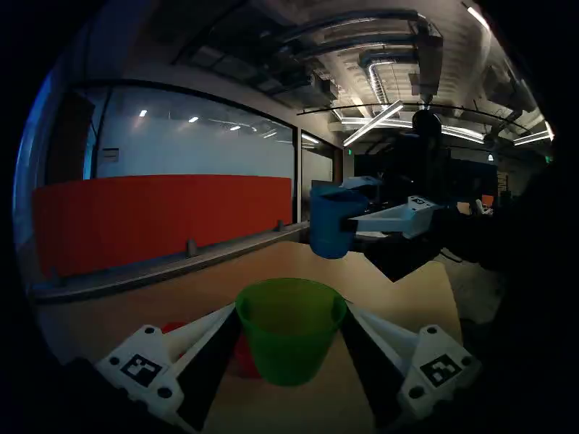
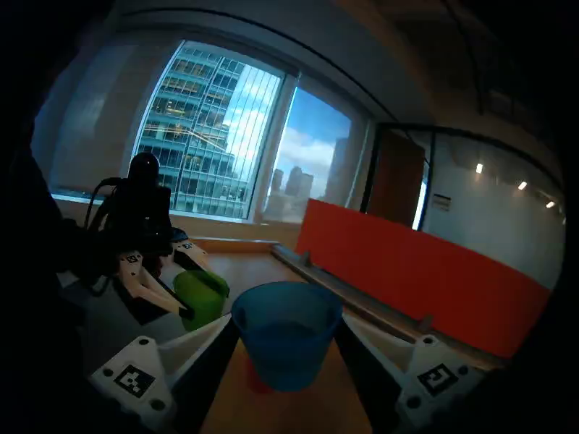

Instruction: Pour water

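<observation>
Nearest to me is the green cup (image 1: 291, 329), pinched upright between the two fingers of my left tongs (image 1: 290, 318), which press on its sides just below the rim. In the right gripper view my right tongs (image 2: 287, 325) clamp the blue cup (image 2: 287, 336) in the same way, its open mouth facing me; I cannot tell whether there is water in it. The left gripper view shows the blue cup from outside, held off the wooden surface (image 1: 217, 289), beyond the green cup and higher than it, roughly upright, the two cups well apart. The right gripper view gives the reverse: the green cup to the left and farther off, in the white fingers of the left tongs, with a dark shape behind them that I cannot make out. Something red (image 1: 242, 358) lies low behind the green cup, mostly hidden by it. An orange panel (image 1: 159, 217) runs along the far edge of the surface, with glass above it. In the right gripper view a big window (image 2: 210, 130) looks onto towers and blue sky, while the left gripper view has ceiling ducts and strip lights (image 1: 373, 123).
</observation>
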The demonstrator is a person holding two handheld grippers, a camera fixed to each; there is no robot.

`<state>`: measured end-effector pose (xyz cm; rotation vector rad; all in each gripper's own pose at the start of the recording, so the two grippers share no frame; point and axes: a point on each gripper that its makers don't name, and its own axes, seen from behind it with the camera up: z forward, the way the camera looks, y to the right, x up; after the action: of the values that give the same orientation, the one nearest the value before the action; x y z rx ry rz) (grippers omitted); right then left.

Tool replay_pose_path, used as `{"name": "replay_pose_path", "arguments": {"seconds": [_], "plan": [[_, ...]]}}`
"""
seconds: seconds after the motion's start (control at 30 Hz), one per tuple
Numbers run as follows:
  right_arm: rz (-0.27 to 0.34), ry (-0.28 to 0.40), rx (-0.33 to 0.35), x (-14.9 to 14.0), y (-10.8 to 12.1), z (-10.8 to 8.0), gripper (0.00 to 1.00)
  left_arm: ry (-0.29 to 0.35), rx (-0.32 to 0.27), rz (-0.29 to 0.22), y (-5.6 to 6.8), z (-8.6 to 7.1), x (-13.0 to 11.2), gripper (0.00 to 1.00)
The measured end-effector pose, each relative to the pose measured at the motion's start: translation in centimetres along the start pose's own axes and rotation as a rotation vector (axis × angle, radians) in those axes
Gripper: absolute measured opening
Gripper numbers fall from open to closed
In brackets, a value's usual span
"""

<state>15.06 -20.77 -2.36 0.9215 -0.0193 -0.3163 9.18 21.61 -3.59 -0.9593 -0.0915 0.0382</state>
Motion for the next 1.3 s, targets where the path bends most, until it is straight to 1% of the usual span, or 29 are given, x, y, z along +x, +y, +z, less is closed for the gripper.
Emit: {"name": "replay_pose_path", "arguments": {"seconds": [0.1, 0.47, 0.8, 1.1, 1.3], "plan": [[-0.032, -0.002, 0.000, 0.7, 0.2, 0.3, 0.90, 0.001, 0.004, -0.002, -0.1, 0.0, 0.0, 0.88], [-0.153, 0.005, -0.004, 3.4, 1.3, 1.3, 0.90, 0.011, 0.000, -0.013, 0.3, -0.2, 0.4, 0.88], [-0.266, 0.007, 0.007, 5.3, 1.3, 2.6, 0.90, 0.015, -0.005, -0.015, 0.6, -0.1, 0.5, 0.88], [-0.368, 0.016, -0.004, 6.9, 2.0, 3.8, 0.90, 0.014, -0.010, -0.013, 1.0, -0.2, 0.7, 0.88], [-0.436, 0.024, -0.004, 7.9, 1.9, 4.6, 0.90, 0.014, -0.010, -0.015, 1.0, -0.1, 0.6, 0.88]]}}
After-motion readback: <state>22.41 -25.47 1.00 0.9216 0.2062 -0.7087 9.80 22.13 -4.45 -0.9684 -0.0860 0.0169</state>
